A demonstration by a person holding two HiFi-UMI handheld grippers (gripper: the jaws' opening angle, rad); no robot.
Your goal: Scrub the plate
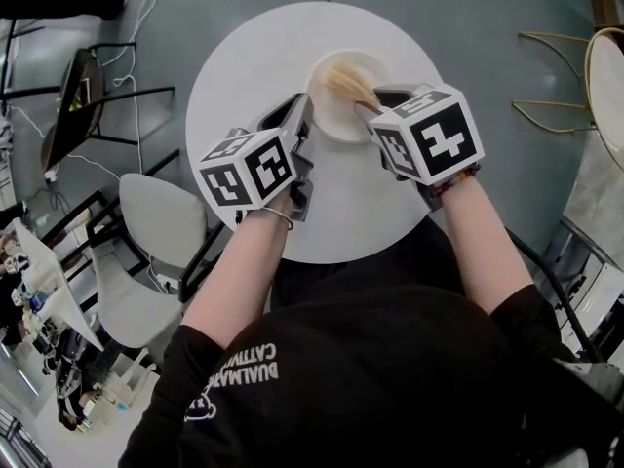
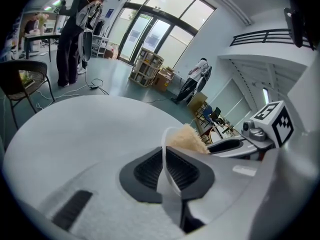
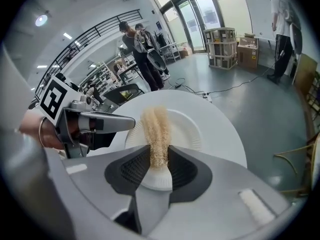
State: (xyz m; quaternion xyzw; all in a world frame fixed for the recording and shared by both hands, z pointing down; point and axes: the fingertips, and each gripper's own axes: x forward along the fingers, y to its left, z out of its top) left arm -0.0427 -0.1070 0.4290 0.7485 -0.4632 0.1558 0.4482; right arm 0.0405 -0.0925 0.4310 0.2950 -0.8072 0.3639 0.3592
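Observation:
A white paper plate (image 1: pixel 341 115) lies on the far side of the round white table (image 1: pixel 244 76). My left gripper (image 1: pixel 304 115) is shut on the plate's left rim; in the left gripper view that rim (image 2: pixel 164 160) stands edge-on between the pads of my left gripper (image 2: pixel 165 166). My right gripper (image 1: pixel 375 105) is shut on a tan fibrous scrubber (image 1: pixel 343 82) that lies across the plate. In the right gripper view the scrubber (image 3: pixel 156 129) runs out from my right gripper (image 3: pixel 159 164) over the plate (image 3: pixel 187 129), with the left gripper (image 3: pixel 100 123) at the plate's left edge.
A grey chair (image 1: pixel 156 213) stands left of the table, a black chair (image 1: pixel 73 96) further left, and a gold wire chair (image 1: pixel 575 76) at the right. Cables (image 1: pixel 146 8) trail on the floor. People (image 3: pixel 142 46) stand in the hall behind.

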